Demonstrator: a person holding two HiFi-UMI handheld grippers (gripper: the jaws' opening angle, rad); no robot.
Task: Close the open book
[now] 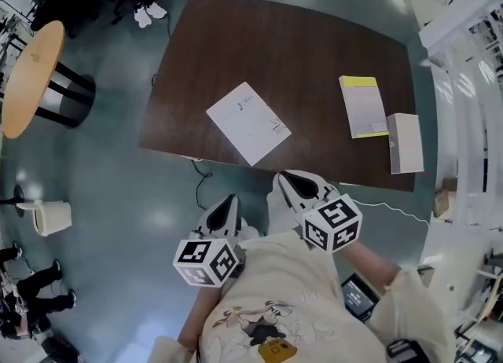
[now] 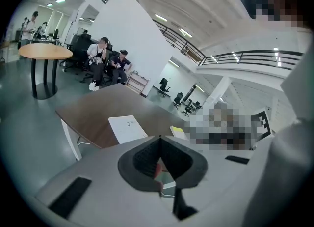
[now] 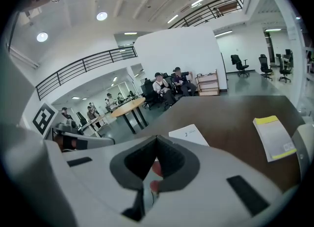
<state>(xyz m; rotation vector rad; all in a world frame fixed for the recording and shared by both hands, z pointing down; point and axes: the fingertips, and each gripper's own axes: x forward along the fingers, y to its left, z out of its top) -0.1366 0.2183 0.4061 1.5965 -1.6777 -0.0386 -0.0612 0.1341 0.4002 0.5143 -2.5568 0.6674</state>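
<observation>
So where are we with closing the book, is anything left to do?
Done, it seems: the white book lies flat and closed on the brown table, and the yellow-edged book beside the white box is shut too. In hand: nothing; the left gripper and right gripper hang short of the table's near edge, jaws together and empty. Left: nothing visible, as no book lies open.

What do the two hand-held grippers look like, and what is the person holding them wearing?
The left gripper and the right gripper match: a white shell tapering to dark-padded jaws, and behind it a white cube with black square markers. The person wears a cream top with a cartoon print.
</observation>
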